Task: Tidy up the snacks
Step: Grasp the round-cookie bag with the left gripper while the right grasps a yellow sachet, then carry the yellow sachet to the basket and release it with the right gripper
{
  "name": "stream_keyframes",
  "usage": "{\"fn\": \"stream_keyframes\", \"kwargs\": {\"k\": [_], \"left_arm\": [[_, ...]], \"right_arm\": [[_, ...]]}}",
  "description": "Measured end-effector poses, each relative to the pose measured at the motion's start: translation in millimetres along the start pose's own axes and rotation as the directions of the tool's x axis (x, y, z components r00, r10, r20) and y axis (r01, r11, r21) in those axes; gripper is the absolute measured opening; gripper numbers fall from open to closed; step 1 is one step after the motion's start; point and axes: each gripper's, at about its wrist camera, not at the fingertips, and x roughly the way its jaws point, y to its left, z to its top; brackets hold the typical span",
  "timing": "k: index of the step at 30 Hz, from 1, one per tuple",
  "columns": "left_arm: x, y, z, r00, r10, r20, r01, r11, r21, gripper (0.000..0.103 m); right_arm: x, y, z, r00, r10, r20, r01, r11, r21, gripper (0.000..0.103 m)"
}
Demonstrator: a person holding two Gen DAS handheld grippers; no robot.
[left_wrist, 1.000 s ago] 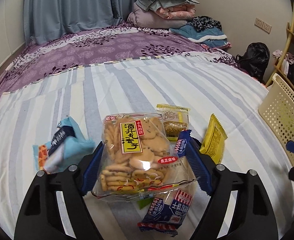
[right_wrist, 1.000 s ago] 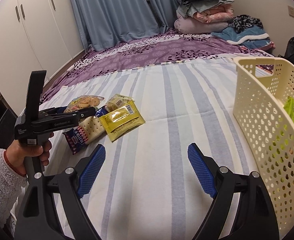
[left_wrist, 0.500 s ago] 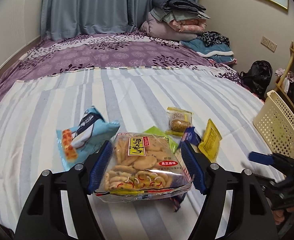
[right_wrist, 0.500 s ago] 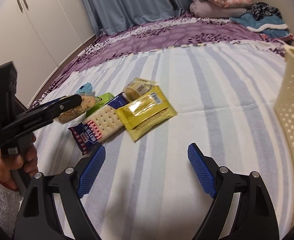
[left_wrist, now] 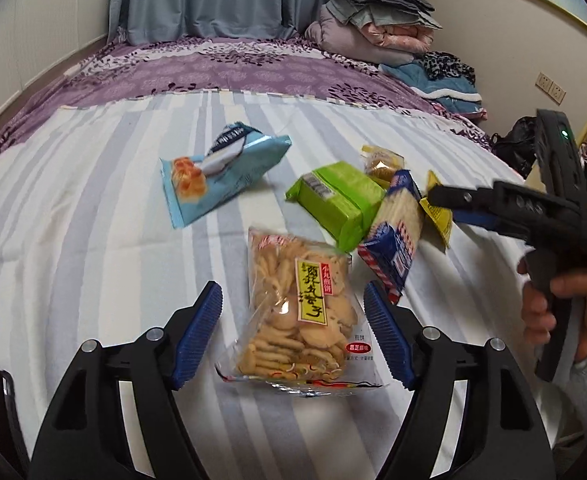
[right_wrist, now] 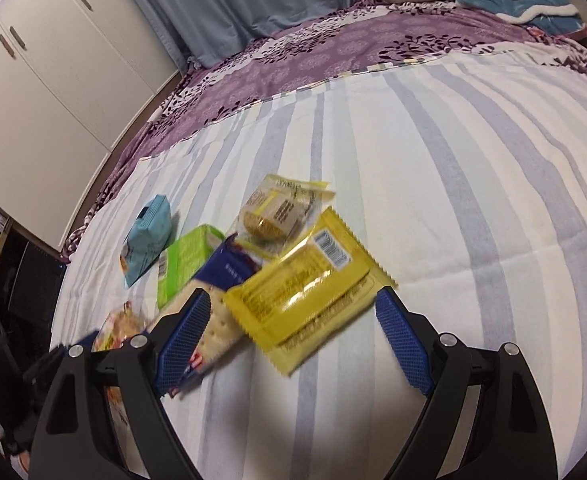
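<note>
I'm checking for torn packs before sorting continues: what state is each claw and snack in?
Left claw: open, just opened further, cookie bag between, unpinched.
Right claw: open, straddling yellow packet.
Cookie bag: looks sealed, lying flat.
Yellow packet: looks sealed, ungripped.
Green pack: closed, lying.
Blue bag: closed, puffed.
Cracker pack: closed, tilted on edge.
Pastry packet: closed.

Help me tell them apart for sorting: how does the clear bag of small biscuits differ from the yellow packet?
The clear biscuit bag shows its biscuits through the film; the yellow packet is opaque foil. The biscuit bag lies flat on the striped bedspread; the yellow packet leans partly on the cracker pack. The biscuit bag has a yellow label with black characters; the yellow packet shows a barcode. Both lie unheld between open tongs.
</note>
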Motion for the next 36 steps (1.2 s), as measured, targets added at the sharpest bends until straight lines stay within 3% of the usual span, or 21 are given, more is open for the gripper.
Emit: {"fn": "stream_keyframes", "kwargs": {"k": [2,3,7,13,17,18,23,36], "left_arm": [[0,0,-3,1.0,0.014,0.004,-0.014,1.0,-0.001,0.088],[1,0,-4,1.0,0.012,0.001,-0.012,1.0,0.0,0.088],[6,-4,-4,1.0,0.002,-0.014,-0.002,1.0,0.014,0.089],[13,-13,-3,0.999,0.035,-0.017,-0.034,0.997,0.067,0.089],[18,-16,0,0.998,0.054,-0.021,-0.052,0.995,0.084,0.085],[19,-16,0,0.998,0.062,-0.023,-0.06,0.994,0.088,0.078],[15,-14,-1,0.998,0.051,-0.023,-0.049,0.996,0.079,0.066],[16,-21,-6,0.996,0.078,-0.034,-0.074,0.992,0.104,0.067]], "right_arm": [[3,3,4,1.0,-0.018,0.001,0.018,1.0,-0.02,0.075],[5,5,6,1.0,-0.031,0.004,0.031,0.999,-0.041,0.07],[3,17,7,0.997,-0.069,0.033,0.073,0.987,-0.14,0.065],[-5,31,-2,0.989,-0.136,0.05,0.145,0.944,-0.298,0.055],[-8,23,-10,0.989,-0.145,0.037,0.15,0.945,-0.292,0.054],[-10,20,-12,0.988,-0.149,0.037,0.154,0.945,-0.29,0.054],[-15,9,-15,0.985,-0.17,0.033,0.172,0.939,-0.297,0.049],[-6,7,-11,0.973,-0.226,0.043,0.228,0.932,-0.281,0.05]]}}
